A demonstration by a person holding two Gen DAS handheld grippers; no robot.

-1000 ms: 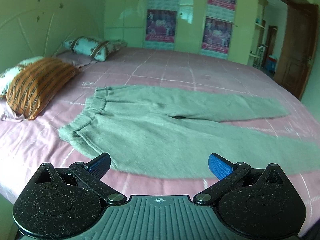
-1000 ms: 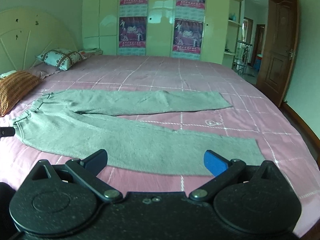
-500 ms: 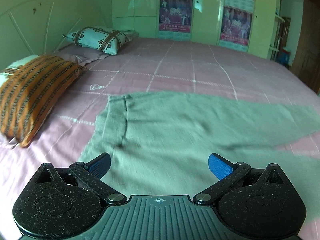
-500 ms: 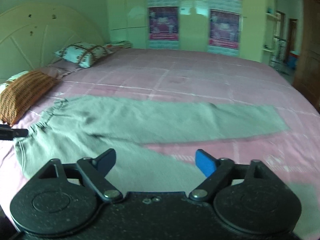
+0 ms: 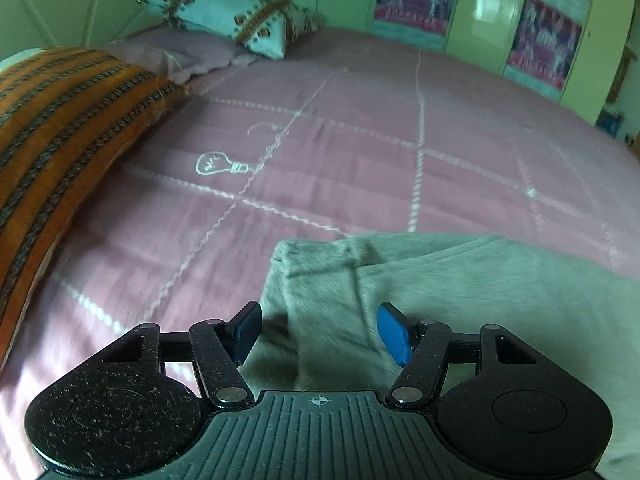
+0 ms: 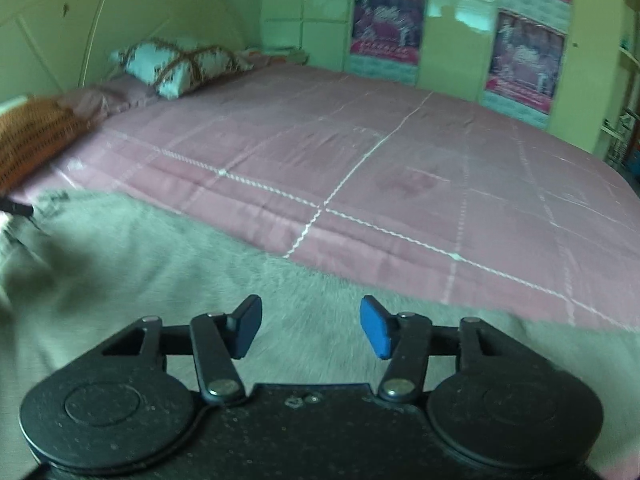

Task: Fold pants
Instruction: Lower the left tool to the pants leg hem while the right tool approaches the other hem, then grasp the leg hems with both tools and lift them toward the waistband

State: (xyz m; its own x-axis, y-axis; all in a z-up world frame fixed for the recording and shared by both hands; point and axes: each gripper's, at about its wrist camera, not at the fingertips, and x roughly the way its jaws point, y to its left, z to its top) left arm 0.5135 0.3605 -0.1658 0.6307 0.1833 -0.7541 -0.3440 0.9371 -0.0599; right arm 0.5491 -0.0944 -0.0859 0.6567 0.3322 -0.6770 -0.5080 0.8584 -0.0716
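— Over the pink bedspread (image 5: 360, 168), where do the pants (image 5: 460, 280) lie from each tool?

— Spread flat on the bed, long axis running off to the right in the left wrist view. The left gripper (image 5: 318, 332) sits over the far waistband corner (image 5: 292, 256), which lies just ahead of its tips and between them; the cloth's left edge passes close by the dark pad. The right gripper (image 6: 310, 326) hovers over the far leg (image 6: 200, 272), whose far edge runs across the view just beyond its tips.

— Are they gripping?

— Neither, as far as I can see. Both sets of jaws have just been closing and now stand about half apart. Grey cloth shows in the gap of each, but the pads do not press on it; both pictures are blurred, so whether the tips touch the fabric I cannot tell.

— Which hand is nearer an edge?

— The left, I judge: the waistband corner is right at its fingers (image 5: 394, 336). The right has open fabric under it, with the leg's edge a little farther ahead.

— So the next move turns on what?

— Probably on both pinching along that far side, waist and leg, to bring it toward the near leg. The risk is the right catching only a pucker of mid-fabric instead of the edge.

— Anything else close by?

— A striped orange pillow (image 5: 60, 128) lies to the left, well apart.
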